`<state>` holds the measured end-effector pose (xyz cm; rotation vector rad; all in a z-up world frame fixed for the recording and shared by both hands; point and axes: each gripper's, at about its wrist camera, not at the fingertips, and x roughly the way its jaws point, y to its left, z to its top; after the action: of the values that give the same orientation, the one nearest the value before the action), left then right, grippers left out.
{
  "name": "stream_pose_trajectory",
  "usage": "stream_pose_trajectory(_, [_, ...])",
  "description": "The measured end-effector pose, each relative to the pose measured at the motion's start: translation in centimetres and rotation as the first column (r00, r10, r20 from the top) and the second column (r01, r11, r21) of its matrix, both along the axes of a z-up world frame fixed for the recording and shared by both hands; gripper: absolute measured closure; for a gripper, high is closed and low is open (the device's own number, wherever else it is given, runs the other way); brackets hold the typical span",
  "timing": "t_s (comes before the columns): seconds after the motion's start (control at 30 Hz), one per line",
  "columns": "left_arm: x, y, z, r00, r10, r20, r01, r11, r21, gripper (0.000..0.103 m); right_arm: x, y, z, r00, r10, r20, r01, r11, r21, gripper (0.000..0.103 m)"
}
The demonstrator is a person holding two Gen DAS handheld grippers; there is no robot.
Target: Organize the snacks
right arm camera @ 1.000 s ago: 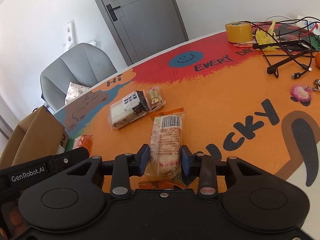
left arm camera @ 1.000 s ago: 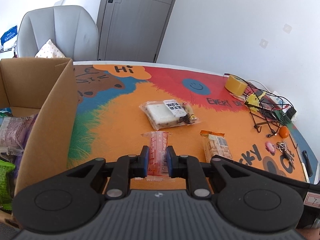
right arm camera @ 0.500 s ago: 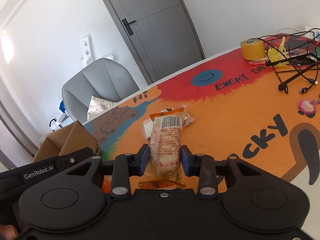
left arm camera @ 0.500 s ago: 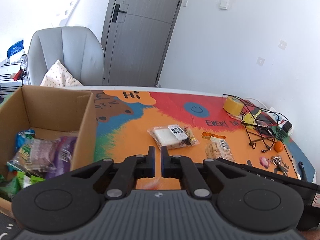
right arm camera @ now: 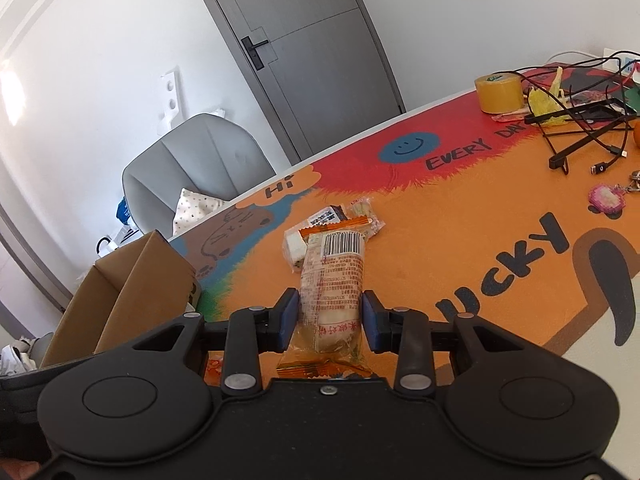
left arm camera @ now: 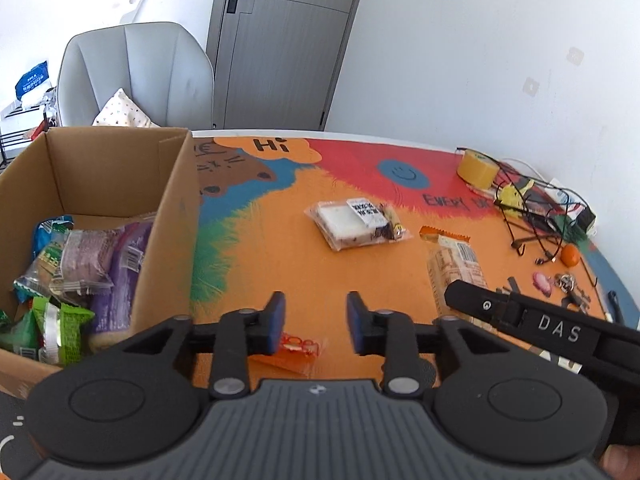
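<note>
My left gripper (left arm camera: 316, 322) is open and empty above the table. A small red-orange snack packet (left arm camera: 298, 350) lies on the table just below and behind its fingertips. The cardboard box (left arm camera: 176, 216) stands at the left, holding several wrapped snacks (left arm camera: 80, 264). My right gripper (right arm camera: 330, 318) is shut on a long orange-trimmed pastry packet (right arm camera: 334, 280), held above the table; this packet also shows in the left wrist view (left arm camera: 456, 268). A clear packet with a white cake (left arm camera: 352, 224) lies mid-table, partly hidden behind the held packet in the right wrist view (right arm camera: 296, 246).
A yellow tape roll (left arm camera: 476, 168), tangled black cables and a stand (left arm camera: 536, 216), a small orange fruit (left arm camera: 570, 256) and keychains (left arm camera: 542, 282) sit at the table's right. A grey chair (left arm camera: 132, 76) with a cushion stands behind the box.
My left gripper rose, closed, then opened; the red packet it gripped a second ago now lies on the table. My right gripper lifted the pastry packet off the table.
</note>
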<state>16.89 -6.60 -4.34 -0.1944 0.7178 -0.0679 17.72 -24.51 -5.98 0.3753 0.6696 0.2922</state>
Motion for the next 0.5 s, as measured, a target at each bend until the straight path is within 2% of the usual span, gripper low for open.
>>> stream_pose_trajectory(0.07, [-0.2,-0.4,-0.4,1.000,-0.013,0.005,0.013,1.000,0.022,0.042,-0.2,-0.2,-0.3,1.000,-0.005,-0.005,0.005,1.000,0.006,0.068])
stream_pose_trajectory(0.17, [-0.3,-1.1,-1.2,1.000,-0.027,0.016,0.026,0.997,0.068,0.033,-0.4,-0.5,-0.8,1.000,-0.009,-0.012,0.009,1.000,0.014,0.068])
stream_pose_trajectory(0.33, [0.0,-1.3,-2.8,1.000,-0.001,-0.011,0.002,0.997,0.079,0.033,-0.5,-0.9,-1.3,1.000,-0.021,-0.018,0.021,1.000,0.007,0.068])
stream_pose_trajectory(0.5, [-0.1,-1.4,-3.3,1.000,0.027,0.009,-0.028,0.994,0.104,0.033,-0.6,-1.2,-1.6,0.999,-0.028,-0.022,0.028,1.000,0.011,0.068])
